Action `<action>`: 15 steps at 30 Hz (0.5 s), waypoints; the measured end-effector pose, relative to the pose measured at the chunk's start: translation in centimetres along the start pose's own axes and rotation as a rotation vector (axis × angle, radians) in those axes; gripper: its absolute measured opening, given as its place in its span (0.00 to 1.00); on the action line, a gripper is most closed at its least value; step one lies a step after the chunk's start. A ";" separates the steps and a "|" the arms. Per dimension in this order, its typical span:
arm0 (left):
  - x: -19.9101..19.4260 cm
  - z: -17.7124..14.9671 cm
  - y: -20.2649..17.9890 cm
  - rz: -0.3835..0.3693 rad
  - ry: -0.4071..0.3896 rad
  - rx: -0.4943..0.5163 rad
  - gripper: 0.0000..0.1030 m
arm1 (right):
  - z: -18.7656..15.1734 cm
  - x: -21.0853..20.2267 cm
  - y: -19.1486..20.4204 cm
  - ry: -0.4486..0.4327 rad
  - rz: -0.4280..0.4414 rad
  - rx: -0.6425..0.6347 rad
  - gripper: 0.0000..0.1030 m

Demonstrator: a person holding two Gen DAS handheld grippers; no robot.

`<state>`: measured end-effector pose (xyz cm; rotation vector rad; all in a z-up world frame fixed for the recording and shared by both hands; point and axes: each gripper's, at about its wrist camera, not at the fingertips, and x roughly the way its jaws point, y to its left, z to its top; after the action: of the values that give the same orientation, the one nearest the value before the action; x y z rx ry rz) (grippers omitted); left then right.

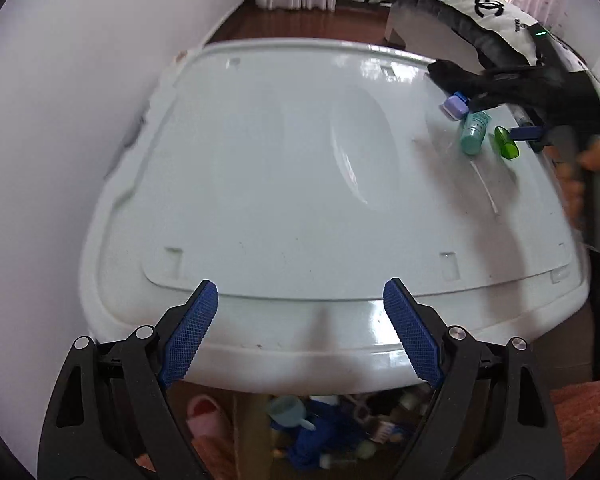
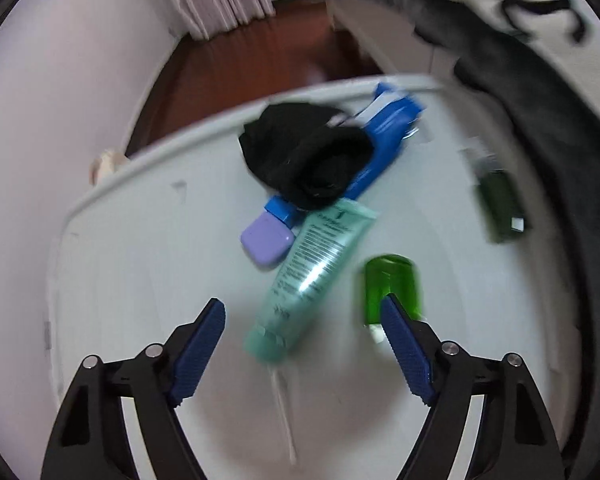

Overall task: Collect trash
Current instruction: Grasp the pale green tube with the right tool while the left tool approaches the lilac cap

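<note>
On a white plastic lid (image 2: 140,280) lie a teal tube (image 2: 320,264), a bright green bottle (image 2: 390,280), a lilac case (image 2: 266,240), a thin white swab (image 2: 284,420), a dark green bottle (image 2: 500,204), and a black cloth (image 2: 308,152) over a blue packet (image 2: 392,124). My right gripper (image 2: 303,312) hangs open over them. The tube's cap end lies between its fingers, untouched, and the bright green bottle is beside the right finger. My left gripper (image 1: 302,296) is open and empty above the lid's near edge (image 1: 300,344). From there the tube (image 1: 474,132) is far right.
A white wall runs along the left. Black-and-white printed bedding (image 1: 488,4) overhangs the lid's right side. A person's hand (image 1: 592,160) shows at the right edge. Below the lid's near edge are a pink slipper (image 1: 202,408) and a box of blue clutter (image 1: 312,428).
</note>
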<state>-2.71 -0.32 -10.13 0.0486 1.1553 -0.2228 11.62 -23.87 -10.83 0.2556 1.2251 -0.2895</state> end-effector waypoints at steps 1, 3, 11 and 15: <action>0.0 0.0 0.1 -0.008 0.002 -0.003 0.81 | 0.1 1.1 0.4 0.016 -0.021 0.001 0.71; 0.0 0.1 0.1 -0.009 0.001 -0.003 0.81 | 0.2 2.2 1.7 -0.024 -0.162 -0.050 0.68; -0.2 -0.3 -0.7 0.005 -0.015 0.031 0.81 | -2.8 -0.1 1.2 0.001 -0.049 -0.079 0.33; -0.2 -0.2 -1.1 0.007 -0.051 0.069 0.81 | -5.8 -5.4 -1.3 -0.035 0.041 -0.096 0.33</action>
<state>-3.24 -1.36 -9.93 0.1070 1.0964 -0.2561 4.32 -22.62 -7.58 0.1914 1.1940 -0.1986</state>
